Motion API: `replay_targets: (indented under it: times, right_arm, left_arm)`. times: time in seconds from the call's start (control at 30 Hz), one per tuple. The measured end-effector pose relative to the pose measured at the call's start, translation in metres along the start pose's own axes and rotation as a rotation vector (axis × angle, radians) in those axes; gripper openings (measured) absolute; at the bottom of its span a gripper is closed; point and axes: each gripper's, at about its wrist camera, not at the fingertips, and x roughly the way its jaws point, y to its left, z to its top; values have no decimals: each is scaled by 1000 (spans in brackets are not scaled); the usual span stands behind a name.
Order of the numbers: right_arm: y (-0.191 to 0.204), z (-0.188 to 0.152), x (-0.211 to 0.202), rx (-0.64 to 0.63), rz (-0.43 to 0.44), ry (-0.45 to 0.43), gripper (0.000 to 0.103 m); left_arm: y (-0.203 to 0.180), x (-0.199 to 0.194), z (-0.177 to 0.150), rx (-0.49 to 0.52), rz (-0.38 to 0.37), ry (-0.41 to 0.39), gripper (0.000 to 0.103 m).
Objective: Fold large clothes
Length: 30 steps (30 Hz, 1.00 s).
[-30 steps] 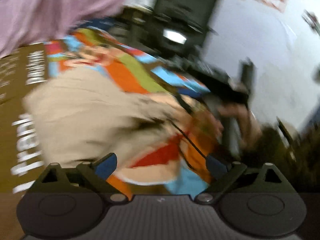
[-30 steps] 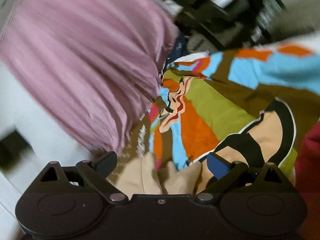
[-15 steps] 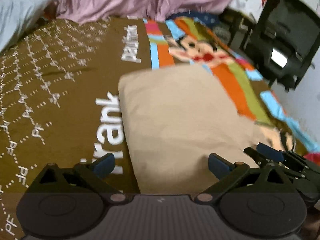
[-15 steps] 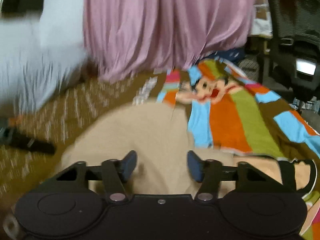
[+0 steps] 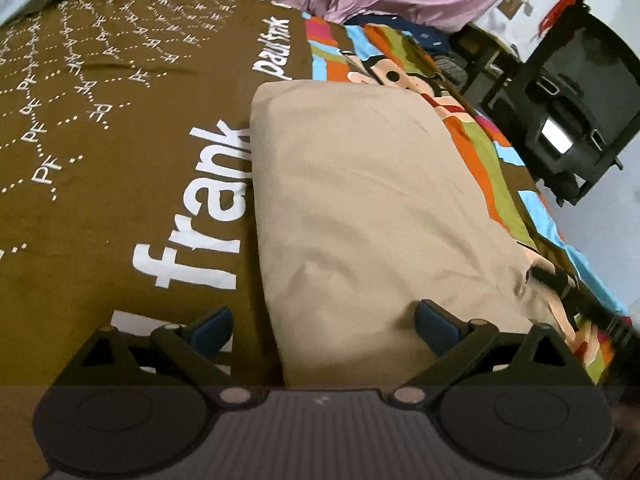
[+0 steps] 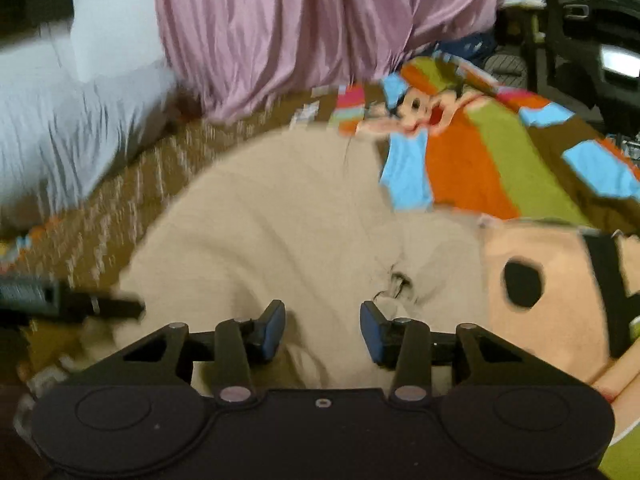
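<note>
Between the wide-spread fingers of the left gripper (image 5: pixel 323 326) lay the near edge of the beige garment (image 5: pixel 372 208), and the fingers held nothing. The right gripper (image 6: pixel 322 331) was open too, but narrower, and its blue pads (image 6: pixel 275 330) hovered just above the same garment (image 6: pixel 288 240) without clamping it. This garment was folded into a long flat shape and rested on the bedspread (image 5: pixel 120 152), a brown one with white letters on one side and coloured stripes with a cartoon face on the other. Behind the bed a pink curtain (image 6: pixel 304 28) hung down. A black office chair (image 5: pixel 576 96) stood beside the bed, well apart from the garment. The right wrist view was blurred.
</note>
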Motion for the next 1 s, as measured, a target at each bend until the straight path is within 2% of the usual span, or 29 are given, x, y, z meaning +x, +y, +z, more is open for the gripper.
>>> replay_targets:
  times: [0.07, 0.17, 0.3, 0.4, 0.43, 0.5, 0.57, 0.63, 0.73, 0.87, 1.0]
  right_arm:
    - [-1, 17, -6, -1, -22, -53, 52]
    - [3, 51, 12, -9, 21, -34, 52]
    - [23, 104, 67, -77, 106, 9, 56]
    - [32, 129, 131, -71, 173, 76, 56]
    - [34, 132, 148, -64, 189, 107, 55]
    - [41, 131, 181, -79, 169, 180, 55]
    - [46, 118, 204, -124, 132, 248, 55]
    - [43, 100, 217, -110, 117, 291, 54]
    - [28, 79, 225, -7, 127, 275, 54]
    - [25, 76, 214, -4, 110, 253, 54]
    - [15, 85, 154, 50, 80, 180, 59]
  left_arm:
    - [0, 0, -1, 9, -7, -9, 100]
    - [2, 2, -3, 30, -24, -18, 100]
    - [7, 6, -3, 18, -52, -13, 100]
    - [9, 7, -4, 19, -60, -23, 100]
    - [9, 7, -4, 23, -59, -25, 100]
    - [8, 7, -4, 33, -56, -31, 100]
    - [8, 8, -4, 38, -56, -34, 100]
    - [9, 10, -4, 32, -63, -30, 100]
    - [8, 13, -4, 33, -61, -22, 100]
    - [9, 9, -2, 24, -54, -12, 100]
    - [9, 3, 1, -9, -42, -1, 100]
